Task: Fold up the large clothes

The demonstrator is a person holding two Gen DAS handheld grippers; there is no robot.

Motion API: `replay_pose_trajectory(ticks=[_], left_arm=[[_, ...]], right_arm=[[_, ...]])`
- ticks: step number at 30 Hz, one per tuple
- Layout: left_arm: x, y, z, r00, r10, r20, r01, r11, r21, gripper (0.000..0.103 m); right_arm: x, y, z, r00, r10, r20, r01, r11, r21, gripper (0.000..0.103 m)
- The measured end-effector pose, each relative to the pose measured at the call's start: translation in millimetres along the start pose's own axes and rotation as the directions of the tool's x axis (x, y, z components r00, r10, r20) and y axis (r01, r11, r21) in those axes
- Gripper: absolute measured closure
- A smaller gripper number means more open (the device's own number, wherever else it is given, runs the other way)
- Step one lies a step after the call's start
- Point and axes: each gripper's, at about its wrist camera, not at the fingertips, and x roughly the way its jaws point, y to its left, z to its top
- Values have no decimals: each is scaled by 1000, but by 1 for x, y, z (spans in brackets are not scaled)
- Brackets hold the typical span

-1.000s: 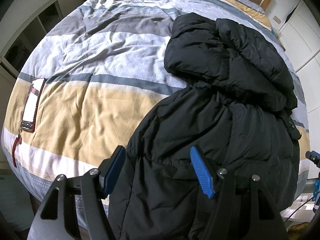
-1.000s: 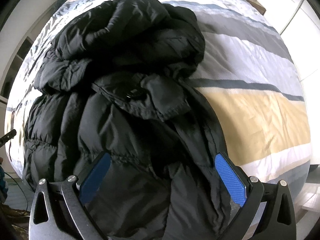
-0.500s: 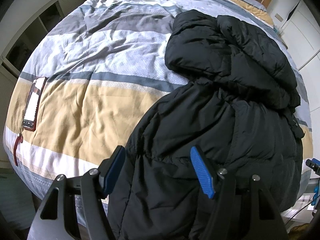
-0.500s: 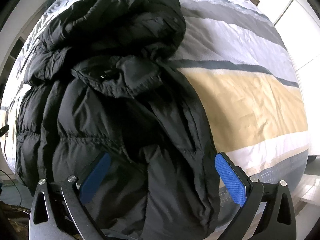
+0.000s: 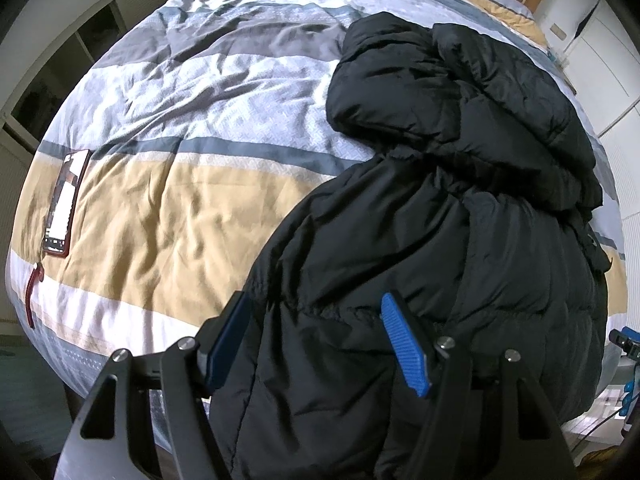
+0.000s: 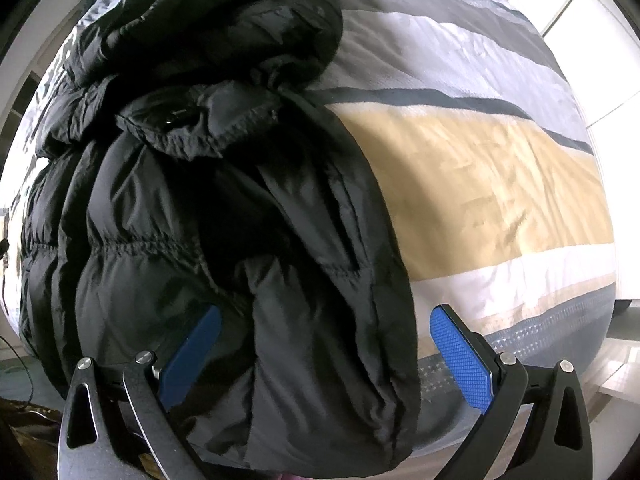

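Left wrist view: black puffer jacket (image 5: 460, 216) lay on striped bed (image 5: 168, 184) at 3 o'clock, left claw (image 5: 316, 340) open astride its hem, right claw (image 6: 320, 356) likewise open, phone (image 5: 66, 208) at 9 o'clock.

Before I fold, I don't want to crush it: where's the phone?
Left wrist view: the phone lies at the bed's far left edge, well apart from the jacket.

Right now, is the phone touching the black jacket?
Apart. The left wrist view shows the phone at the bed's left edge, with a wide stretch of striped bedspread bare between it and the black jacket.
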Motion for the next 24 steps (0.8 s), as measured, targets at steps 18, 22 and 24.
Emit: replay_pose_trajectory(ticks=[18, 22, 24], left_arm=[[41, 88, -44, 980, -172, -99, 144, 961, -237, 28], [59, 106, -52, 962, -243, -122, 196, 931, -309, 28], [67, 116, -56, 941, -318, -118, 257, 896, -363, 28]], right_arm=[[46, -40, -35, 987, 91, -136, -84, 995, 55, 1], [67, -54, -42, 971, 168, -169, -146, 980, 135, 1], [79, -58, -45, 954, 242, -179, -209, 960, 187, 1]])
